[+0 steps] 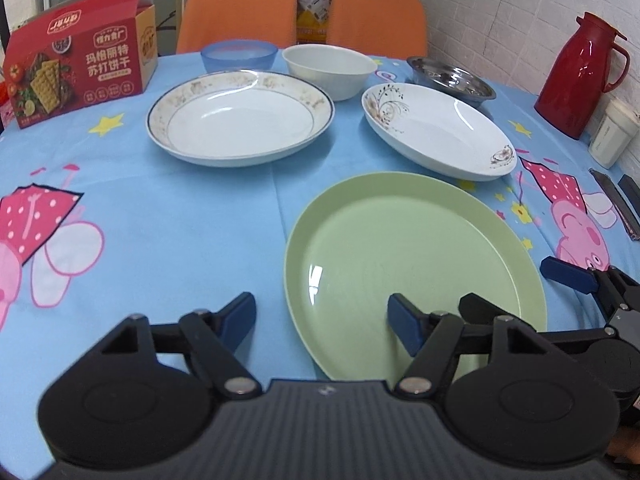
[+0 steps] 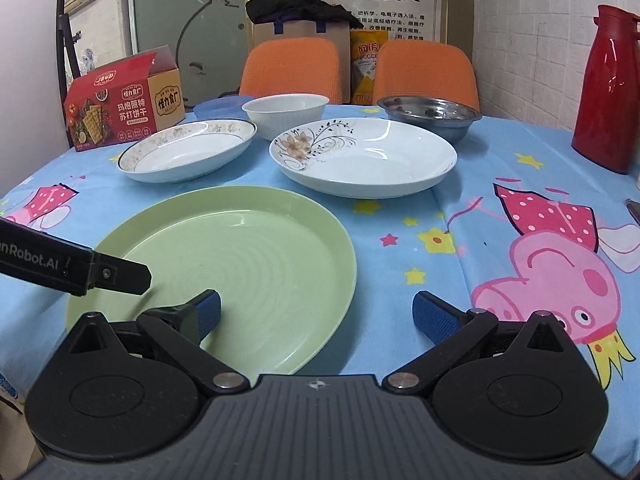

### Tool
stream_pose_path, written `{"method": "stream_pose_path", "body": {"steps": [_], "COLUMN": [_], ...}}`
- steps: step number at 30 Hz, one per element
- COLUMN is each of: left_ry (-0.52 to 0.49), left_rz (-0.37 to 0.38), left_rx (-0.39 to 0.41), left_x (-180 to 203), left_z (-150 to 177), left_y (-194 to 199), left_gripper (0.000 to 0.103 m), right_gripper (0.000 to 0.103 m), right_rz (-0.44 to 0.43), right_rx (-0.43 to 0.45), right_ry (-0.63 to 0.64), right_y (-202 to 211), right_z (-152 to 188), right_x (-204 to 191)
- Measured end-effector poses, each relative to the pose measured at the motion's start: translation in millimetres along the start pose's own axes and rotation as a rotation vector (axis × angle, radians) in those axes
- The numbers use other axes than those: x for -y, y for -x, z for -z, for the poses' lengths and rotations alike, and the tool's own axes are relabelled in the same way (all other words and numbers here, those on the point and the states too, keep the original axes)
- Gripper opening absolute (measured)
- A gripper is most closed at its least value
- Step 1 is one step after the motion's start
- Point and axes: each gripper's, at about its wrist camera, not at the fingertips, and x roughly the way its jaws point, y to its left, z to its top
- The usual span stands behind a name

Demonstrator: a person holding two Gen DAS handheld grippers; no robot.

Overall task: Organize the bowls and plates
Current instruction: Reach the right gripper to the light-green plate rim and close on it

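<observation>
— Plate first? Where is it?

— My green plate [image 1: 400, 264] lies on the table [image 1: 160, 240], right under both my tools. My left gripper [image 1: 322, 320] is spread, its left edge between the pads. My right gripper [image 2: 316, 312] is spread too, at its right edge.

— Which is nearer?

— Both about the same.

A plain green plate [image 2: 224, 256] is lying on a blue cartoon-pig tablecloth [image 2: 500, 248]; a floral-patterned white dish [image 2: 360, 160] is sitting beyond.
</observation>
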Motion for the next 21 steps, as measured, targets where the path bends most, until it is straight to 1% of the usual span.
{"method": "stream_pose_path", "body": {"steps": [2, 3, 5, 6, 9, 10, 13, 16, 17, 19, 21], "left_ry": [-0.012, -0.02, -0.032, -0.042, -0.029, -0.021, 0.002, 0.03, 0.037, 0.054, 0.073], "left_rz": [-0.008, -0.017, -0.038, -0.049, -0.033, -0.037, -0.065, -0.061, -0.067, -0.105, -0.151], "left_rx": [-0.001, -0.003, 0.0, 0.008, 0.013, 0.015, 0.01, 0.013, 0.02, 0.031, 0.033], "left_x": [3.0, 4.7, 7.7, 8.7, 7.9, 8.9, 9.3, -2.0, -7.1, -20.5, -35.6], "left_z": [-1.5, -1.9, -1.0, 0.2, 1.3, 0.3, -3.4, -5.3, -4.8, -1.7, 2.0], "left_y": [-2.6, -3.6, -3.9, -2.9, -0.4, -1.2, -2.6, 8.0, 13.7, 25.3, 32.4], "left_gripper": [0.071, 0.071, 0.067, 0.062, 0.044, 0.043, 0.043, 0.043, 0.043, 0.043, 0.044], "right_gripper": [0.103, 0.103, 0.103, 0.103, 0.103, 0.103, 0.103, 0.103, 0.103, 0.103, 0.103], "right_rz": [0.008, -0.002, -0.053, -0.058, -0.067, -0.074, -0.027, -0.012, -0.014, -0.036, -0.079], "right_rx": [-0.031, -0.048, -0.055, -0.049, -0.042, -0.036, -0.029, -0.016, -0.005, 0.013, 0.016], "right_ry": [-0.008, -0.003, 0.033, 0.043, 0.037, 0.041, 0.029, 0.042, 0.049, 0.064, 0.073], "right_y": [-3.5, -5.3, -8.3, -8.7, -6.8, -4.6, -3.1, -0.1, 2.4, 4.7, 0.6], "right_z": [-6.9, -10.4, -12.8, -12.5, -12.1, -12.0, -13.7, -18.3, -20.6, -25.1, -28.1], "right_x": [-2.9, -5.7, -12.0, -13.6, -11.8, -13.9, -21.2, -30.3, -34.9, -47.8, -63.7]}}
